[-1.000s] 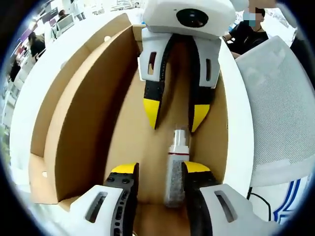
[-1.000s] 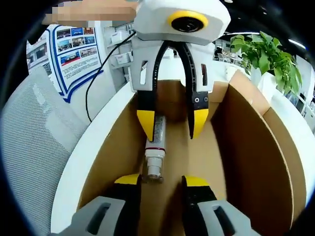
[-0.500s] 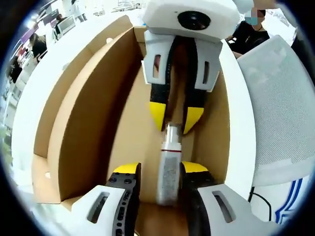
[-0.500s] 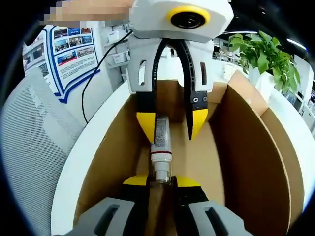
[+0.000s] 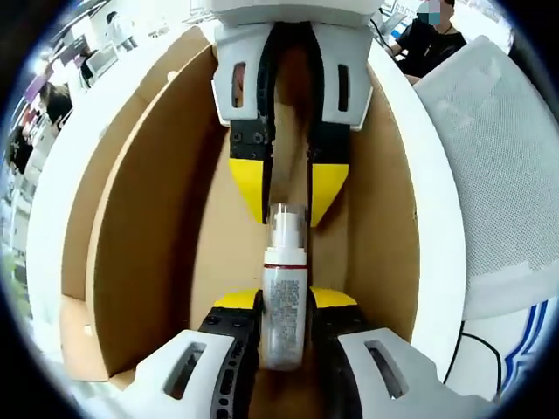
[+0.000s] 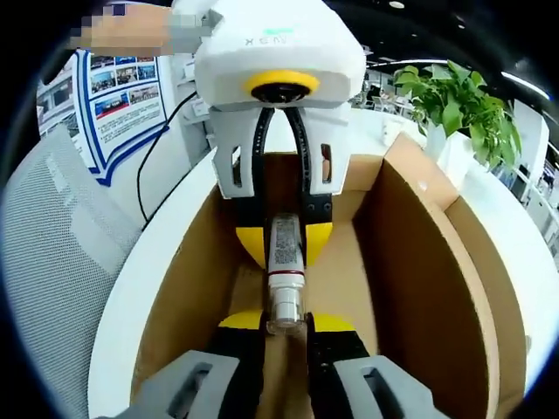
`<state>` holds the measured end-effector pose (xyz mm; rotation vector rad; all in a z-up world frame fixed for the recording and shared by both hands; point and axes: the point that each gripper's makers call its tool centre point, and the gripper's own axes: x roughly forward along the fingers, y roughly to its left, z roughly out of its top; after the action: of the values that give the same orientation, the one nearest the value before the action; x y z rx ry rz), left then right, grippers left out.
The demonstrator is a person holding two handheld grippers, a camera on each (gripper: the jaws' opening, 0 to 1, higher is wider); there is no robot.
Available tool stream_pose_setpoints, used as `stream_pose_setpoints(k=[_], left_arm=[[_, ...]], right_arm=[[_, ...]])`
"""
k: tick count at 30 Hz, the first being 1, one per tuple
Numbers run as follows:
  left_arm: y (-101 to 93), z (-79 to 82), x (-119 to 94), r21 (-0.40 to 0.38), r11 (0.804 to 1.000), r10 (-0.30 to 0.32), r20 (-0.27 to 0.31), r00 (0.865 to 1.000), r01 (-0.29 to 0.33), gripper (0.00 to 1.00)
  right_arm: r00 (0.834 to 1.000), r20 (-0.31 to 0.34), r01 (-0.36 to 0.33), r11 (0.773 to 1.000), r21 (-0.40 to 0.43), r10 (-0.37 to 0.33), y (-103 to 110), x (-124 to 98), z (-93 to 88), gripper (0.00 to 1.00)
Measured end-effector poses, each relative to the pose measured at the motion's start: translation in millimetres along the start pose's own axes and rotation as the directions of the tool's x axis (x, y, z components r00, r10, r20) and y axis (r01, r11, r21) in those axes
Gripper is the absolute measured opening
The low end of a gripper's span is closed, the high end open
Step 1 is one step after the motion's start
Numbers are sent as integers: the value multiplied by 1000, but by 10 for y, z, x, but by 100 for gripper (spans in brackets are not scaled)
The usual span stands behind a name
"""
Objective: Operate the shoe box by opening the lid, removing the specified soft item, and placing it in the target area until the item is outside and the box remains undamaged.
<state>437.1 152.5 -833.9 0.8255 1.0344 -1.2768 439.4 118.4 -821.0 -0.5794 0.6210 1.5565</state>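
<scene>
The left hand-held gripper (image 5: 285,301) pinches the body of one slim, clear plastic tube with a white collar (image 5: 286,301); the right hand-held gripper (image 6: 286,320) looks clamped on its transparent cap end — both nearly closed. The tube sits inside the open brown cardboard shoe box (image 5: 157,227) with smooth, white-edged walls.

A grey mesh chair back (image 5: 507,175) stands right of the jaws in the left gripper view, left of them (image 6: 52,288) in the right gripper view. A leafy plant (image 6: 458,109) rises beyond, upper right; a blue-bordered poster (image 6: 122,96) hangs upper left, a black cable (image 6: 162,144) beside it.
</scene>
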Motion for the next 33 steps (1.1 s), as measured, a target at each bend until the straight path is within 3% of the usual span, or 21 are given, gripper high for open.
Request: stream_pose_setpoints(k=[8, 19, 33], left_arm=[[21, 125, -14, 34, 999, 29, 42, 999, -30, 19], [-6, 255, -138, -50, 999, 25, 118, 993, -19, 17], [-137, 399, -399, -82, 996, 40, 185, 982, -25, 17]], right_arm=[[1000, 8, 21, 999, -26, -20, -36, -145, 31, 14], [997, 71, 40, 998, -52, -36, -33, -358, 164, 15], [993, 112, 56, 995, -86, -46, 70, -570, 328, 16]])
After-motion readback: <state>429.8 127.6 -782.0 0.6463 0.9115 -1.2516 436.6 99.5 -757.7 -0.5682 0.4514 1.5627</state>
